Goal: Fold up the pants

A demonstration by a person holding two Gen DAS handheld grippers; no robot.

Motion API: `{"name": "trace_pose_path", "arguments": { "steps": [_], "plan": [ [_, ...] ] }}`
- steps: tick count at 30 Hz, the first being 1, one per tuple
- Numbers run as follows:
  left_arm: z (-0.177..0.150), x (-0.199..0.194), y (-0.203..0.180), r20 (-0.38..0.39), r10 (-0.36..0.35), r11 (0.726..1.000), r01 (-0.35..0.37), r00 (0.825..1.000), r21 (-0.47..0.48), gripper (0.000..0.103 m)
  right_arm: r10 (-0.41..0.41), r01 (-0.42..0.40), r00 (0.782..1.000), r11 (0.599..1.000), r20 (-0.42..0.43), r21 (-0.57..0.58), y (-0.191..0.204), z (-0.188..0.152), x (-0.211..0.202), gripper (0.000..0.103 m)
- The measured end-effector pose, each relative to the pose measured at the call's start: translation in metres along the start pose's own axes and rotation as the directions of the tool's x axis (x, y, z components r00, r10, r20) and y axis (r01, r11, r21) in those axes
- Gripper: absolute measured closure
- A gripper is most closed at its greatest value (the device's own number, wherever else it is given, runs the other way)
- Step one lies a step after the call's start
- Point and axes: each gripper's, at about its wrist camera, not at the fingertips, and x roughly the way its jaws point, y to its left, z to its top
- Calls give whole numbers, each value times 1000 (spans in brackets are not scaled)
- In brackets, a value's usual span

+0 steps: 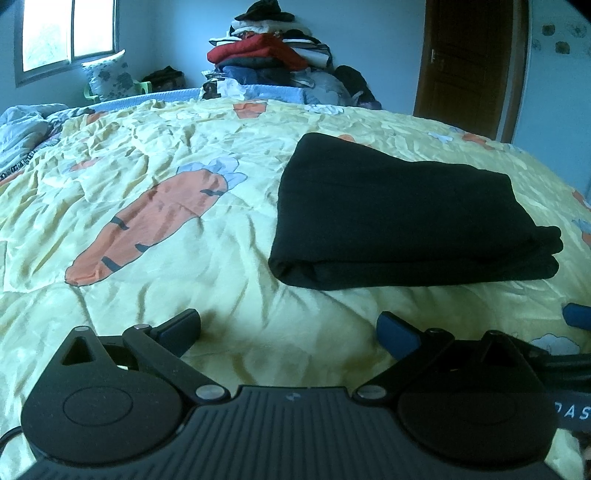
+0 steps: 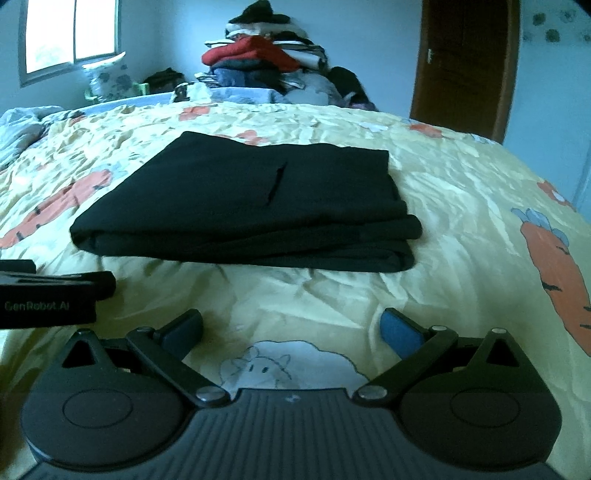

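Black pants [image 2: 251, 206] lie folded in a layered stack, both claws [image 1: 288, 332] [image 2: 291, 332] spread apart, empty.

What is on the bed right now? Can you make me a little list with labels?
pants: black pants, folded into a flat stack, lying on the bed
bedspread: yellow bedspread with carrot pictures, wrinkled
left gripper: left gripper, open, holding nothing, short of the pants
right gripper: right gripper, open, holding nothing, short of the pants
behind the bed: clothes pile, window, brown door
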Motion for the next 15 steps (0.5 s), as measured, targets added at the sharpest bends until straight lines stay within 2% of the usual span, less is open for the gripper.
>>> {"name": "trace_pose_path", "arguments": {
  "steps": [15],
  "plan": [
    [2, -8, 6, 26, 30, 999, -30, 999, 11, 0, 28, -28, 1000, 1000, -6, -7, 0, -1, 0, 0]
  ]
}}
